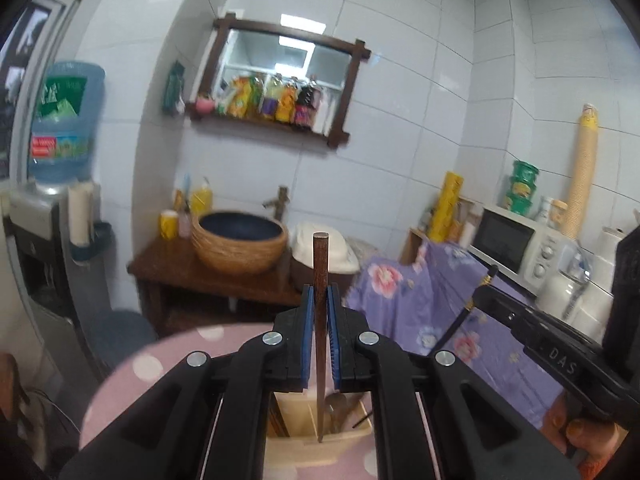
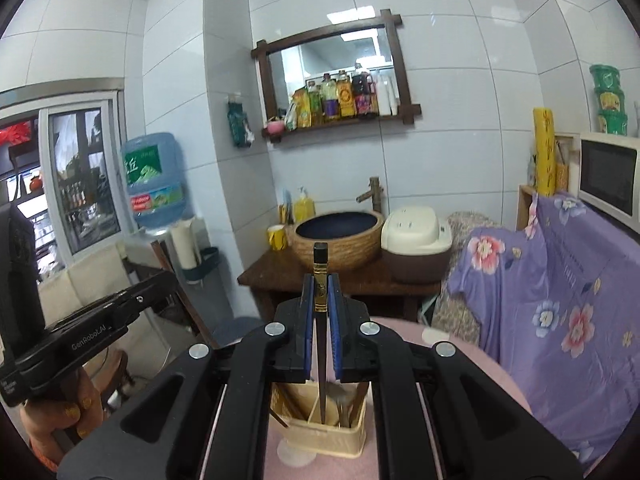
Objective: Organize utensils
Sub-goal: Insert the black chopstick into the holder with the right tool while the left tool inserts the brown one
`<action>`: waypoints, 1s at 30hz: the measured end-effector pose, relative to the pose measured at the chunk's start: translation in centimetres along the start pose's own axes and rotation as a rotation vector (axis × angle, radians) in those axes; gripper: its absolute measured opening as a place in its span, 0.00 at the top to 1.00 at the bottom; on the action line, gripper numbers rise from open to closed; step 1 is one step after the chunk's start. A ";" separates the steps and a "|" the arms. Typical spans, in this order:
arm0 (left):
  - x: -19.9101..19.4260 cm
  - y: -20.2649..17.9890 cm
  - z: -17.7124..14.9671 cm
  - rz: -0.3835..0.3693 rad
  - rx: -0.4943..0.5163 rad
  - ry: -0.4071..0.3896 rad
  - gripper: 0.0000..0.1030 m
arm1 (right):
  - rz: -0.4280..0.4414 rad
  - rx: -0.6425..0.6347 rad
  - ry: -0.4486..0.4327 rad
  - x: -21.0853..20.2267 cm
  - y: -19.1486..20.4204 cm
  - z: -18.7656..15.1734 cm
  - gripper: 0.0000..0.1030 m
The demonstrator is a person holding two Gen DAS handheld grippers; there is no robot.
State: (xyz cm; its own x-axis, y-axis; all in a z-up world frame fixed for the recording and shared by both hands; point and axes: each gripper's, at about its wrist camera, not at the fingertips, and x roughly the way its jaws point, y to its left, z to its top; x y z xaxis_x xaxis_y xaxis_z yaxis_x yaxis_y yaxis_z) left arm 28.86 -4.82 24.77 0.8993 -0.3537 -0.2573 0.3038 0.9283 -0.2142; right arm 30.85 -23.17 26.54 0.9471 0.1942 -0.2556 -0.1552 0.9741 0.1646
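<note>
A: Can you see the whole utensil holder (image 1: 320,440)?

B: No. In the left wrist view the black arms of the left gripper (image 1: 320,312) cover both its sides, and its base runs off at six o'clock. The spoons inside are only dim shapes.

A: And the brown chopstick (image 1: 320,264)?

B: Its middle is hidden between the jaws.

A: The right wrist view?

B: The same: the right gripper (image 2: 320,304) hides the holder's flanks, and the black chopstick (image 2: 320,260) vanishes between the jaws. At eight o'clock a hand (image 2: 60,420) is cut by the rim.

A: The bottles on the shelf (image 1: 272,98)?

B: Labels are too blurred to read.
</note>
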 end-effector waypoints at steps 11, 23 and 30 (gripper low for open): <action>6.3 0.9 -6.4 0.101 0.032 0.106 0.92 | -0.053 -0.002 0.121 7.5 0.0 -6.6 0.92; 8.8 2.0 -13.2 0.124 0.054 0.198 0.93 | -0.084 0.019 0.162 9.6 -1.8 -11.3 0.92; 8.4 1.9 -13.6 0.114 0.077 0.191 0.92 | -0.083 0.044 0.155 9.3 -2.5 -11.7 0.84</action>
State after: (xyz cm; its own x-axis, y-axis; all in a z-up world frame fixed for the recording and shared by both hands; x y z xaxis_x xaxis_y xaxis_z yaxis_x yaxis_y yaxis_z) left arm 32.74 -7.62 9.35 0.8557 -0.2543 -0.4508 0.2332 0.9670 -0.1028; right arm 36.73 -22.46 12.60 0.9008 0.1317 -0.4137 -0.0623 0.9822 0.1770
